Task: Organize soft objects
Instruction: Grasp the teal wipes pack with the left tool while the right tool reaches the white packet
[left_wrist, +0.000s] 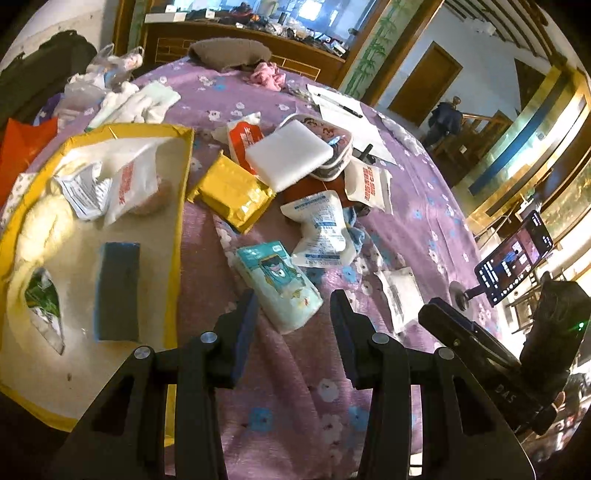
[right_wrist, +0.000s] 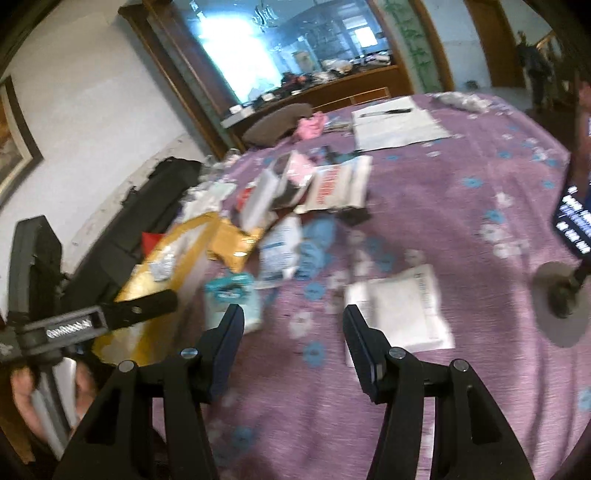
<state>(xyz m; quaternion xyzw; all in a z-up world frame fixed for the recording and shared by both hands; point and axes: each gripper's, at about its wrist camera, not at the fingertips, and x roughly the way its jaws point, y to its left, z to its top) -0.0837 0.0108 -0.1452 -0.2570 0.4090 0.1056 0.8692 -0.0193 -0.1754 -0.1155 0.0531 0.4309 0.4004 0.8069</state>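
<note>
Purple cloth with little flowers (left_wrist: 295, 387) covers the table, and soft packs lie all over it.

A light blue pack with a cartoon picture (left_wrist: 280, 284) lies near the middle of the left wrist view, just above the left gripper (left_wrist: 293, 314). Its jaws are apart and nothing is between them. The pack sits a bit beyond the tips, not touching them.

Up and to the right of it is a white pouch with blue print (left_wrist: 321, 229). Above that is a yellow pack (left_wrist: 232, 192), with a white foam pad (left_wrist: 288, 157) just beside it on the right. A flat white packet (left_wrist: 400, 295) lies at the lower right, near the right finger.

At the left of the frame is a yellow tray (left_wrist: 181, 206). Inside it are a blue and grey sponge (left_wrist: 118, 291), a white bag with red letters (left_wrist: 129, 184) and a crumpled white wrapper (left_wrist: 83, 192).

In the right wrist view the picture is blurry. The right gripper (right_wrist: 293, 325) is low in the middle, jaws wide apart and holding nothing. The flat white packet (right_wrist: 400, 306) lies just beyond its right finger. The light blue pack (right_wrist: 231, 299) is by its left finger.

A phone on a stand (left_wrist: 513, 254) is at the right edge. White paper with a pen (right_wrist: 395, 125) lies far up the table.
</note>
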